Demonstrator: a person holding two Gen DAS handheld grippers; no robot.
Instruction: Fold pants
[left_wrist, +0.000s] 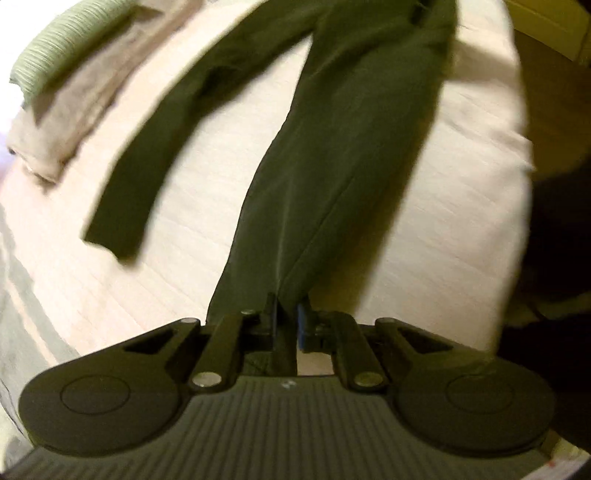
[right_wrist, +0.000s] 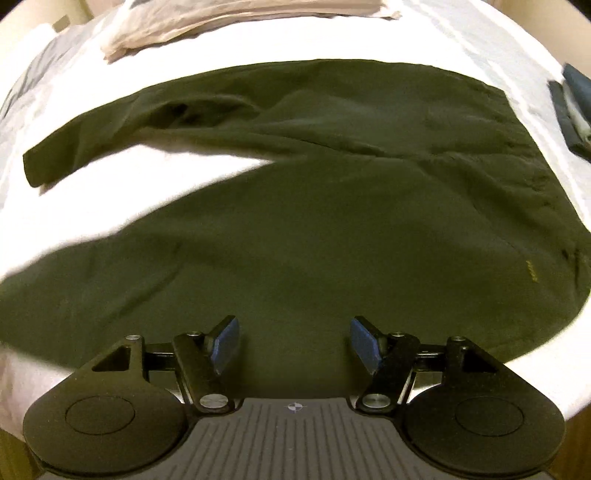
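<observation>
Dark olive pants (right_wrist: 332, 206) lie spread on a white bed, the waist to the right and both legs running left in the right wrist view. My left gripper (left_wrist: 287, 321) is shut on the hem end of the near pant leg (left_wrist: 325, 177), which stretches away from its fingers. The far leg (left_wrist: 155, 166) lies flat to the left, its hem toward me. My right gripper (right_wrist: 293, 343) is open just above the seat and thigh fabric, with nothing between its blue pads (right_wrist: 225, 341).
The white bed cover (left_wrist: 207, 206) carries folded beige clothes (left_wrist: 74, 107) with a green ribbed item (left_wrist: 62, 44) on top at the far left. Beige folded cloth (right_wrist: 221, 18) lies beyond the pants. Dark blue folded garments (right_wrist: 576, 107) sit at the right edge. The bed edge drops off right (left_wrist: 517, 184).
</observation>
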